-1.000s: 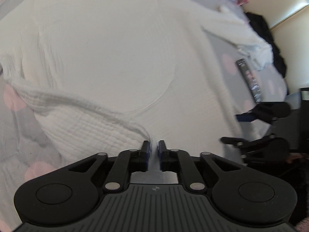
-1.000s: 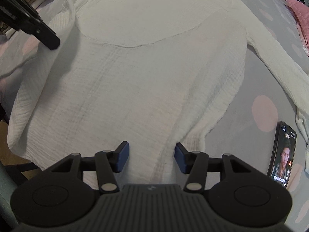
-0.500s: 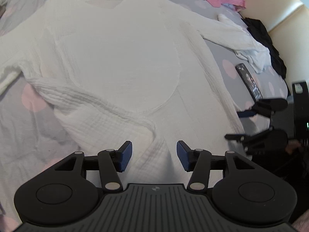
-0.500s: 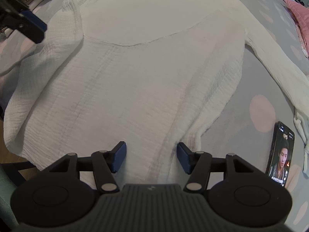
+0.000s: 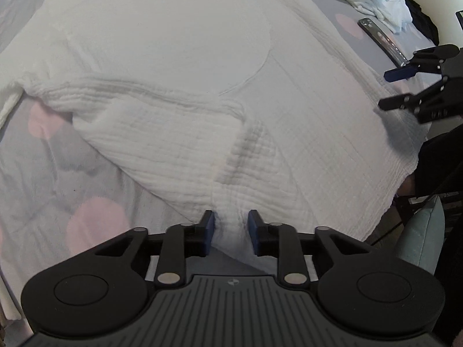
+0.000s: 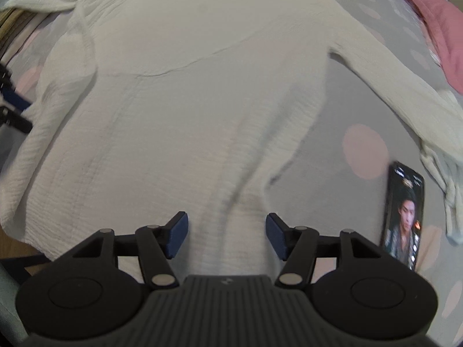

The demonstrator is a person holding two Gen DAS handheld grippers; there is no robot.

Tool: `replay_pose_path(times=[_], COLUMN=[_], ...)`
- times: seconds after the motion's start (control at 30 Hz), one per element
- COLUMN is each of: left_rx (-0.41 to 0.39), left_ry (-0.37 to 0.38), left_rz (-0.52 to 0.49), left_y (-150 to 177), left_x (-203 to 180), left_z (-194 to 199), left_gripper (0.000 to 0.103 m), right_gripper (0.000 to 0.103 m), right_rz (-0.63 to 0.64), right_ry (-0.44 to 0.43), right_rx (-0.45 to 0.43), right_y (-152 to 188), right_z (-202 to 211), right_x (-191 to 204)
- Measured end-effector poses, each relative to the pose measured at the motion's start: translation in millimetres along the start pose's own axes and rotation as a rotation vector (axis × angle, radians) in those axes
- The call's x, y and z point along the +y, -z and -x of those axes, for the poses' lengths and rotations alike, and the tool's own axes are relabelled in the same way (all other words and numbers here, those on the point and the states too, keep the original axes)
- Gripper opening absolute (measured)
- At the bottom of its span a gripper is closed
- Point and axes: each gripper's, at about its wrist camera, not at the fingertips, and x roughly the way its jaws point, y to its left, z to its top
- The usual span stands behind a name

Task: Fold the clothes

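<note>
A white long-sleeved textured top [image 5: 179,66] lies spread on a grey bedsheet with pink dots [image 5: 95,219]. Its left hem side is folded over the body. My left gripper [image 5: 230,229] is half open at the hem, with a ridge of the white fabric between its blue pads, not clamped. My right gripper [image 6: 226,236] is wide open over the hem on the other side of the top [image 6: 185,107], holding nothing. It also shows in the left wrist view [image 5: 405,86] at the right edge.
A phone with a lit screen [image 6: 403,217] lies on the sheet right of the top, beside the bunched right sleeve cuff [image 6: 442,179]. A pink garment [image 6: 437,26] lies at the far right. The bed edge and a teal cushion [image 5: 425,231] are at lower right.
My left gripper opened from shut, dropped back to the hem and now closes partway around a fabric ridge. My right gripper stayed open and shifted forward over the hem.
</note>
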Motion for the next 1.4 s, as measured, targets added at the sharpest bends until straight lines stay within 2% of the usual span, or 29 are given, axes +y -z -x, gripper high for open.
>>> replay_pose_path(times=[0.07,0.27,0.33,0.47,0.5,0.53,0.6,0.63,0.7,0.9,1.03,1.1,1.2,1.33,1.4], left_rx=[-0.002,0.0,0.003,-0.003,-0.004,-0.006,-0.014,-0.019,-0.038,-0.124,-0.151,-0.137,-0.05,0.076,0.133], left_ry=[0.013,-0.017,-0.023,-0.02,-0.018,-0.02,-0.018,-0.016,0.005,0.074,0.064,0.039,0.017,-0.046,-0.051], left_rz=[0.002,0.01,0.012,0.037,0.05,0.063,0.081,0.09,0.118,0.221,0.267,0.28,0.317,0.347,0.374], left_y=[1,6,8,10,10,11,13,14,16,31,44,55,71,93,100], left_x=[0,2,2,0,0,1,-1,-1,-2,-1,-5,-2,6,17,24], left_z=[3,3,4,4,4,5,9,11,21,73,114,134,147,138,124], left_gripper=[0.011,0.01,0.01,0.008,0.007,0.007,0.005,0.004,0.004,0.003,0.003,0.003,0.003,0.003,0.003], right_gripper=[0.064,0.062,0.056,0.056,0.053,0.042,0.036,0.023,0.007,0.005,0.005,0.005,0.005,0.005,0.005], right_rz=[-0.061,-0.181,-0.209,-0.234,-0.237,-0.241,-0.242,-0.239,-0.242,-0.218,-0.149,-0.088,-0.022,0.01,0.018], right_ry=[-0.009,-0.028,-0.032,-0.062,-0.067,-0.071,-0.079,-0.083,-0.097,-0.144,-0.154,-0.125,-0.078,-0.03,-0.021], right_rx=[-0.002,0.006,0.023,0.085,0.102,0.118,0.133,0.127,0.117,0.082,0.041,0.039,0.078,0.165,0.208], right_y=[6,20,26,36,38,41,43,43,42,27,11,7,13,26,37], right_z=[7,4,4,-6,-10,-14,-18,-16,-11,20,63,85,108,101,88], right_x=[-15,-38,-44,-48,-48,-48,-46,-45,-43,-35,-31,-31,-34,-44,-46])
